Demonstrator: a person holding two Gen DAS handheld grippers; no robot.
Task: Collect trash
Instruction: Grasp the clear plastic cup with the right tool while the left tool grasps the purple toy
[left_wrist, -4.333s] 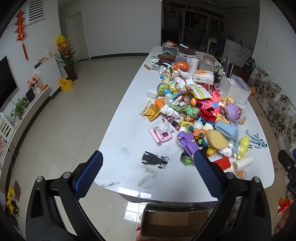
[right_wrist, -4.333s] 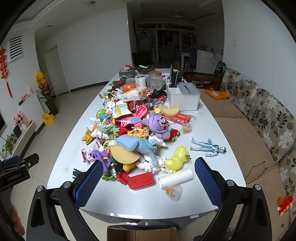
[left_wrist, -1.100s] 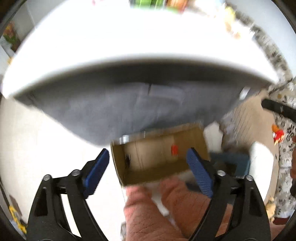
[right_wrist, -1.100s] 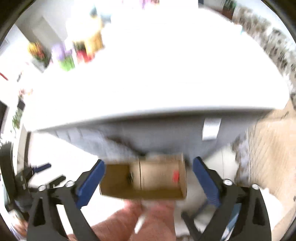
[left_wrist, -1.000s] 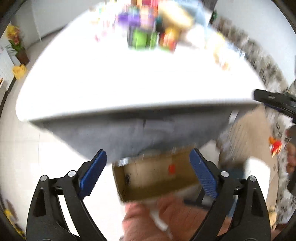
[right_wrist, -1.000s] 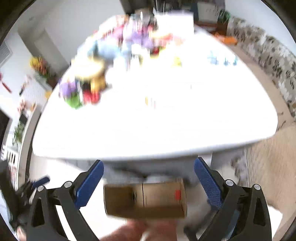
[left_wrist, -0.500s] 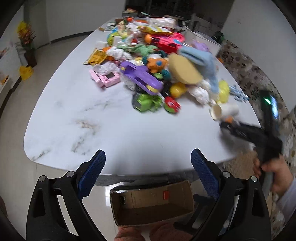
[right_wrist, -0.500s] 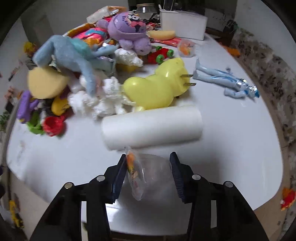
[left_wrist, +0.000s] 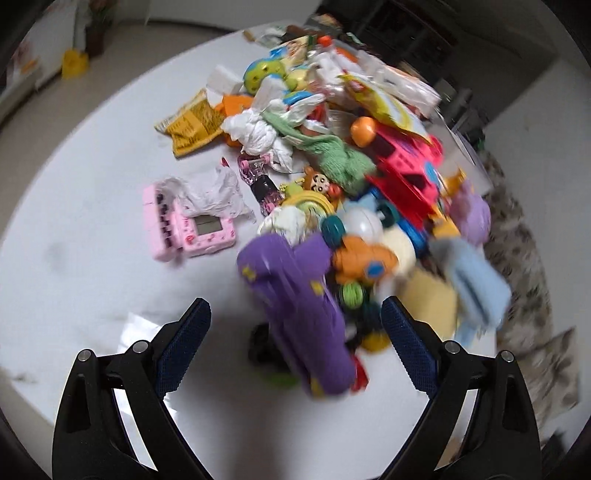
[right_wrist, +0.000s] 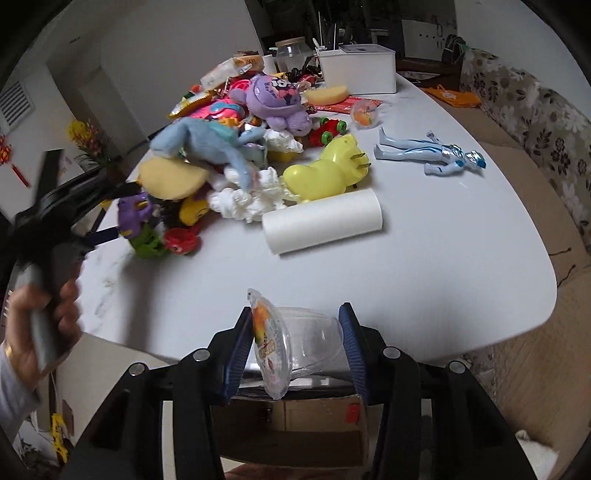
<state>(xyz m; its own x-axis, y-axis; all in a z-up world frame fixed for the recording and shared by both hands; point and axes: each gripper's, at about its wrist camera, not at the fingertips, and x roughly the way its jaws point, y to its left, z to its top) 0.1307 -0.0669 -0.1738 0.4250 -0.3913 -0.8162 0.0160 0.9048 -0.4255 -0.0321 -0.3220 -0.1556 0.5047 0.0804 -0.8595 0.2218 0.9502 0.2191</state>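
Observation:
My right gripper (right_wrist: 295, 343) is shut on a clear plastic cup with an orange printed lid (right_wrist: 291, 347), held over the near table edge above an open cardboard box (right_wrist: 306, 428) on the floor. My left gripper (left_wrist: 295, 332) is open and empty over the table, its fingers either side of a purple toy (left_wrist: 295, 306). It also shows at the left of the right wrist view (right_wrist: 74, 214). Crumpled white tissue (left_wrist: 214, 192) lies on a pink toy (left_wrist: 184, 229). A yellow snack wrapper (left_wrist: 192, 125) lies further back.
A white marble table (right_wrist: 443, 258) carries a heap of toys. A white paper roll (right_wrist: 321, 219), a yellow plastic toy (right_wrist: 325, 173), a blue figure (right_wrist: 432, 153) and a white bin (right_wrist: 356, 70) are on it. A floral sofa (right_wrist: 546, 129) stands right.
My right gripper has lifted the plastic cup and drawn it back to the table's near edge over the box. My left gripper has swung forward over the table to the purple toy.

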